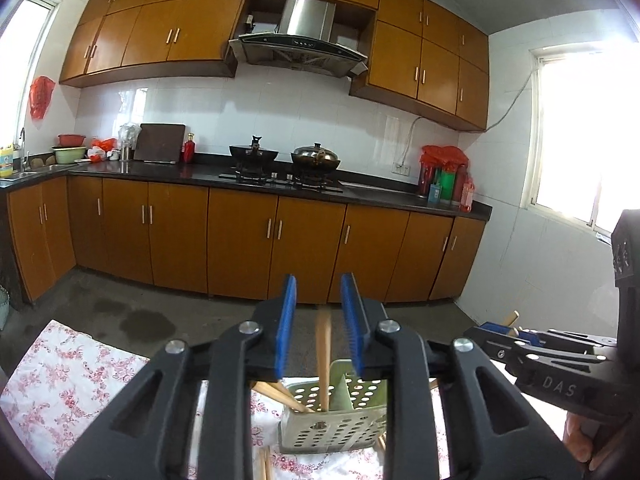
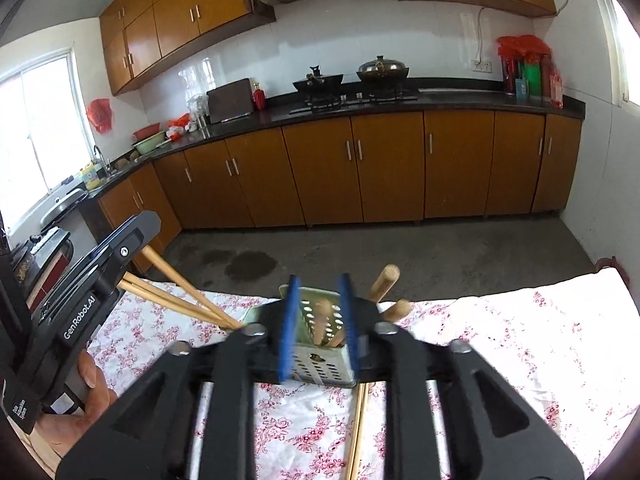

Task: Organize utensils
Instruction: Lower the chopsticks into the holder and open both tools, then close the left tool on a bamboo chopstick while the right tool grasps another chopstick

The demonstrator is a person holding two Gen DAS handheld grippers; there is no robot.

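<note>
A: Where do the tongs stand?
B: Left tongs [image 1: 318,320] parted, a blurred chopstick [image 1: 323,360] loose between them. Right tongs [image 2: 318,320] parted, empty.
A: The utensils?
B: In the perforated green holder [image 2: 320,364] on the floral-clothed desk [image 2: 520,340]; two chopsticks [image 2: 356,432] lie beside it.

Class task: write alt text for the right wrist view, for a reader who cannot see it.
An open right gripper hovers over a perforated green utensil holder of wooden utensils on a floral tablecloth. The left gripper is at left, chopsticks beside it.
</note>
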